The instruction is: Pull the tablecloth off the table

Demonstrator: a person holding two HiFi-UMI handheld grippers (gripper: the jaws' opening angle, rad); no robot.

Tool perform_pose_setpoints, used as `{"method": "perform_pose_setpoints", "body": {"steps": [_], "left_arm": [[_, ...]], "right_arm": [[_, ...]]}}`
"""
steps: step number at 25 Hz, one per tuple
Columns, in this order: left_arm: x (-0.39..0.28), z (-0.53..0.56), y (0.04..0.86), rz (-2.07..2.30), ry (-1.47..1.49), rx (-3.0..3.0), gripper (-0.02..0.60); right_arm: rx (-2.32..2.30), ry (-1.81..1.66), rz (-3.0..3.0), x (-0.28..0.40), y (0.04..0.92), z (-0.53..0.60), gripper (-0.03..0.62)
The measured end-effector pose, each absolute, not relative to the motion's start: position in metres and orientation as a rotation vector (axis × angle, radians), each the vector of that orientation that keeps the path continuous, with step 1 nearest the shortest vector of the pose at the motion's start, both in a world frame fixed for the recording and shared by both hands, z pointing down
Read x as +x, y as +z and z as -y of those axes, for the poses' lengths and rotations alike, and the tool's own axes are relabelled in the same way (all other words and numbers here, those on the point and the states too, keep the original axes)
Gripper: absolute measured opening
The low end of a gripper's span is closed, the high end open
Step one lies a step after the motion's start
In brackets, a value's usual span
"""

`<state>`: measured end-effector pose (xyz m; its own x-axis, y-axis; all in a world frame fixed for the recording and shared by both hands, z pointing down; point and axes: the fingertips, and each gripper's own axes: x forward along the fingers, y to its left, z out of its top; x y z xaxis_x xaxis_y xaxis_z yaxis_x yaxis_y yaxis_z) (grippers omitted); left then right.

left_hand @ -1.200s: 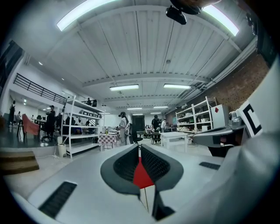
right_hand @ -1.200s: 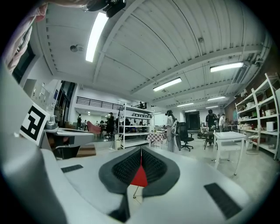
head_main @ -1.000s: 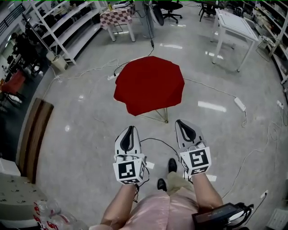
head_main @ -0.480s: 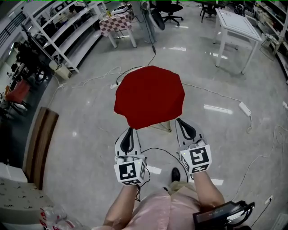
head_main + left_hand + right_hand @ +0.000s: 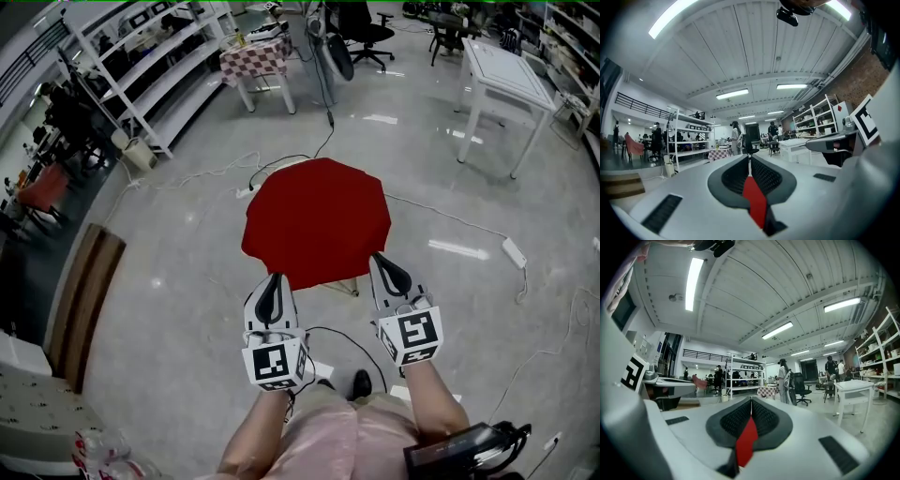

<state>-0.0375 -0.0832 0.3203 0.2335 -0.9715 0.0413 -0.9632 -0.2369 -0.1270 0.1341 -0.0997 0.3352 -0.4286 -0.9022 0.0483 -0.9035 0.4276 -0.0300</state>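
Looking down, I see the red tablecloth (image 5: 317, 217) draped over its small table (image 5: 353, 288), just beyond both grippers. My left gripper (image 5: 274, 281) and right gripper (image 5: 379, 260) hold their jaws pressed together, tips at the cloth's near edge.

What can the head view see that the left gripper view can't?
Only the head view shows the whole red tablecloth spread out from above, and the cables on the floor. Only the left gripper view shows the ceiling lights and people standing far back. Both show the left gripper with its jaws shut, the white shelves and the checkered table.
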Motion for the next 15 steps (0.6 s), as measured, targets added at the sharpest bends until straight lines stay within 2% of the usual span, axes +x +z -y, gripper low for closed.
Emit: {"method": "perform_pose_setpoints", "body": {"steps": [15], "left_arm": [[-0.111, 0.138, 0.330, -1.963, -0.148, -2.406, 0.038]], "right_arm": [[1.638, 0.073, 2.599, 0.072, 0.342, 0.163, 0.018]]}}
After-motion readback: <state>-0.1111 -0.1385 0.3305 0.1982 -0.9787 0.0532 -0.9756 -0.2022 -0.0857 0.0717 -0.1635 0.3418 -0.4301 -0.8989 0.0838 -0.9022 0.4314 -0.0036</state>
